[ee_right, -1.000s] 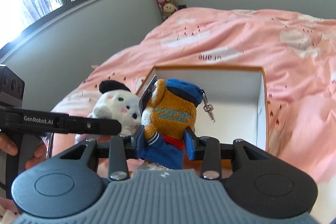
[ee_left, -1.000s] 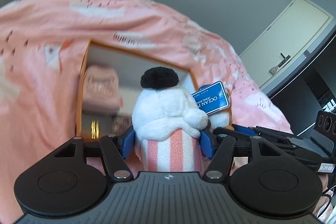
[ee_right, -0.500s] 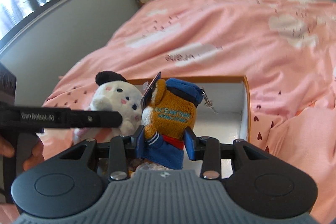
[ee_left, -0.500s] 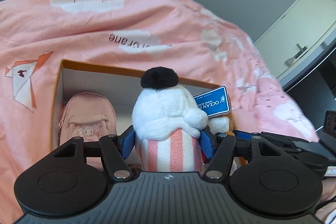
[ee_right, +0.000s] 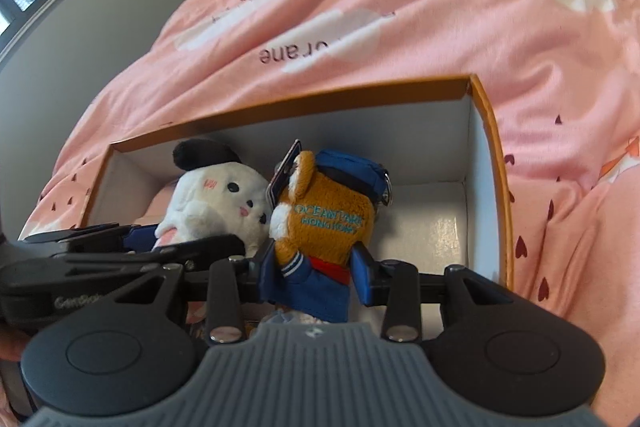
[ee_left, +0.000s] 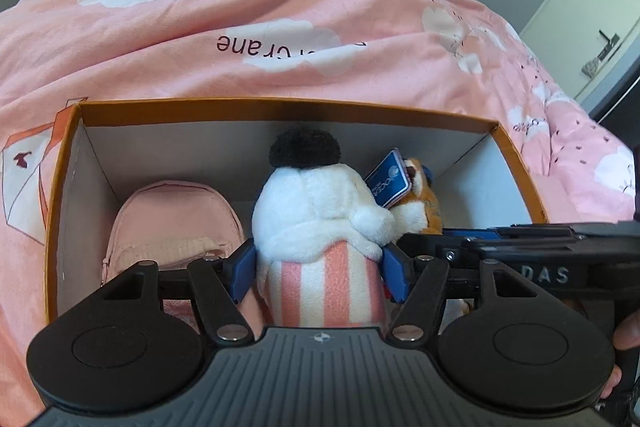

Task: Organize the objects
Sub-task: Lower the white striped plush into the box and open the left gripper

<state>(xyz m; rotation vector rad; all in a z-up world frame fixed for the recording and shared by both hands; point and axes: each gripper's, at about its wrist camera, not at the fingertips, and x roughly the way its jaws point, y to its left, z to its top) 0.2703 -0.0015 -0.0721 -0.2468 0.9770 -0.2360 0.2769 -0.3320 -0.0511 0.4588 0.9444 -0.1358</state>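
Left wrist view: the left gripper (ee_left: 318,265), blue pads clamped on the striped body of a white plush toy with a black pom-pom (ee_left: 316,199), holds it inside the orange-rimmed white cardboard box (ee_left: 280,105) on a pink cloud-print duvet (ee_left: 240,27). A pink fabric mini backpack (ee_left: 172,223) already lies in the box, at the left.

Right wrist view: the right gripper (ee_right: 316,271), jaws clamped on a brown plush bear in blue cap and jacket (ee_right: 328,223), holds it just beside the white toy, over the box's bare right floor.

Placing appears under way; next, each toy likely needs lowering to the floor, then the jaws parting, without toppling the neighbour.
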